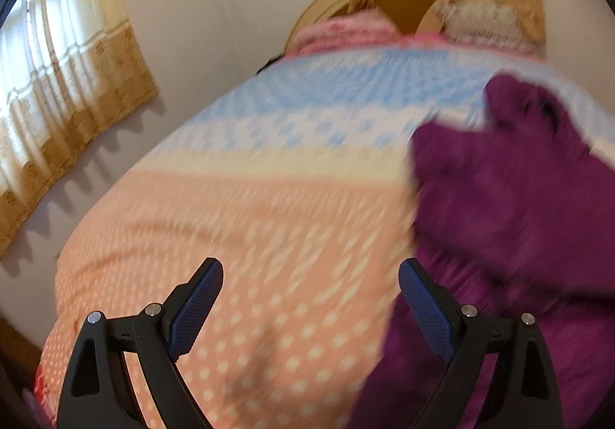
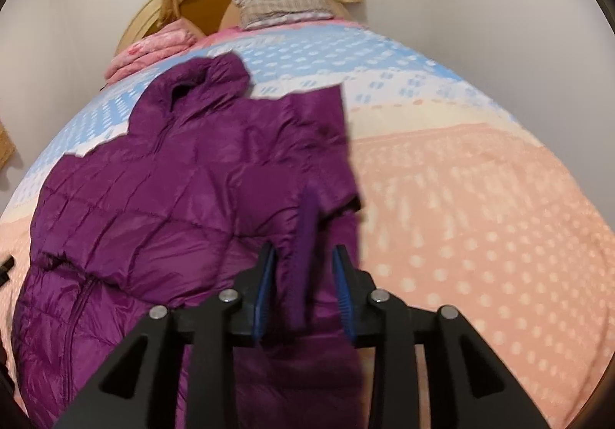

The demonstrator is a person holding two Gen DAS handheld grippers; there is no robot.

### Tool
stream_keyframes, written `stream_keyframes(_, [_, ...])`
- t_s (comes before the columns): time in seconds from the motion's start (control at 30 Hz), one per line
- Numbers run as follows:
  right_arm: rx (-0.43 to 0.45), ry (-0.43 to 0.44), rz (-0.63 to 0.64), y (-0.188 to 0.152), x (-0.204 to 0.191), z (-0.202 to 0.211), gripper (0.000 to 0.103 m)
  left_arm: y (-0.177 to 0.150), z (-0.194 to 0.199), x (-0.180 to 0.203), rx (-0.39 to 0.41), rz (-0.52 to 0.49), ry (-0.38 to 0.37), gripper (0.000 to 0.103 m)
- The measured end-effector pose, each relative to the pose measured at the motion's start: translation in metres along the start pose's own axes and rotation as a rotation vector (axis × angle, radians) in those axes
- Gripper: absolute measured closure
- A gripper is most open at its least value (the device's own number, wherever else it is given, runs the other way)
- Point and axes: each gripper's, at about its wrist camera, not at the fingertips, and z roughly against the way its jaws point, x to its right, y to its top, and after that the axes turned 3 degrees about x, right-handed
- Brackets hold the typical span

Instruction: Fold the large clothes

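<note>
A purple quilted jacket lies front up on the bed, hood toward the headboard, zip running down its lower left. One sleeve is folded in over the body. Its ribbed cuff hangs loosely between the blue pads of my right gripper, whose jaws stand partly apart and do not pinch it. My left gripper hovers wide open over the bedspread with nothing between its fingers. The jacket lies just to its right, blurred.
The bedspread is peach with white dots, turning blue toward the head. A pink folded blanket and a checked pillow sit by the wooden headboard. Curtains hang on the wall left of the bed.
</note>
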Motion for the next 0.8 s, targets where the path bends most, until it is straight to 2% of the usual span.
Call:
stream_keyframes(0.03, [0.027,-0.012,-0.015,0.003,0.001,0.006,0.052,0.009,0.003,0.005,0.014,0.003,-0.024,0.01])
stream_keyframes(0.1, [0.084,-0.035,-0.024,0.012,-0.003,0.02,0.049,0.026,0.003,0.021,0.031,0.007,-0.077,0.01])
stream_keyframes(0.13, [0.093,-0.02,-0.018,0.016,-0.008,0.023,0.049,0.031,0.001,0.029,0.039,0.007,-0.095,0.01])
stream_keyframes(0.2, [0.091,0.024,0.019,0.022,-0.025,0.023,0.053,0.037,-0.007,0.051,0.036,0.011,-0.132,0.01])
stream_keyframes(0.27, [0.073,0.072,0.068,0.023,-0.042,0.015,0.066,0.036,-0.019,0.073,0.018,-0.007,-0.157,0.01])
stream_keyframes(0.4, [0.002,0.077,0.071,0.016,-0.048,-0.023,0.074,0.019,-0.05,0.104,-0.054,-0.056,-0.124,0.01])
stream_keyframes(0.53, [-0.054,0.043,0.067,-0.001,-0.038,-0.052,0.082,0.005,-0.067,0.111,-0.084,-0.054,-0.129,0.01])
stream_keyframes(0.8, [-0.064,0.03,0.086,-0.007,-0.039,-0.058,0.082,0.004,-0.074,0.115,-0.091,-0.059,-0.135,0.009])
